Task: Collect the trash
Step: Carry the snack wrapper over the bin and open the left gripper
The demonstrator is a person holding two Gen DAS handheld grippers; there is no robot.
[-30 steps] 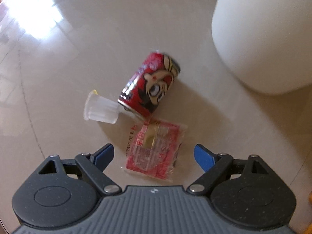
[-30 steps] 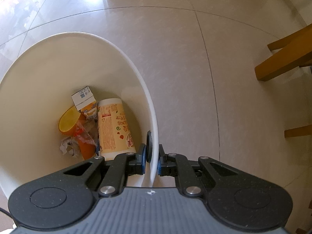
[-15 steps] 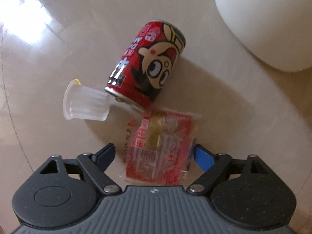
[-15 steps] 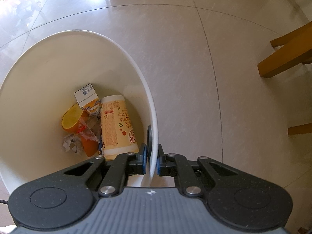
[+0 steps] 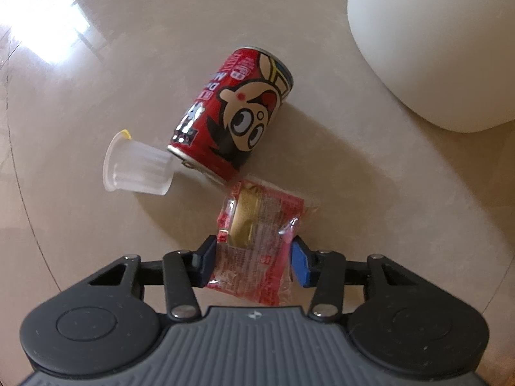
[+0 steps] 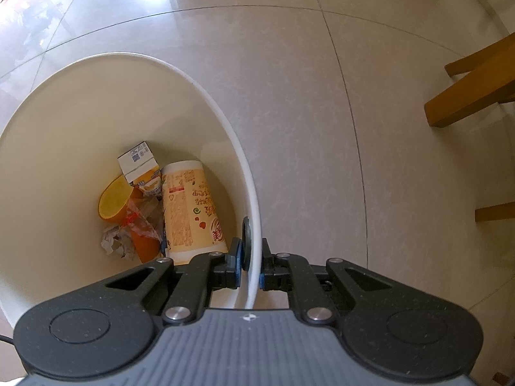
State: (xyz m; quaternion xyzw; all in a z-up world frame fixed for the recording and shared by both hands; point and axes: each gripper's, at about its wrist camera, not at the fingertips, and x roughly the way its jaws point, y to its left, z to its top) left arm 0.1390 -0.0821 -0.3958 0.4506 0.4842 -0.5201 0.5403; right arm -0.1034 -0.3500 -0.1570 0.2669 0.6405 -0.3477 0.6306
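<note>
The right tool [image 6: 250, 268] is clamped on the rim of the white bin [image 6: 206, 96], which already holds cups and a carton. Ahead of the left tool [image 5: 254, 265] lie a red can [image 5: 231, 119] and a clear cup [image 5: 138, 172], not yet collected. Its jaws have just been closing around the red wrapper [image 5: 257, 241] and now press its sides.

I can't see the near end of the red wrapper [image 5: 257, 257]; my left claw's body covers it. The white bin [image 5: 434, 41] runs off the frame's top and right. In the right view, wooden furniture legs [image 6: 473, 93] are cut off, and the bin's crumpled scraps [image 6: 116, 241] are unreadable.
</note>
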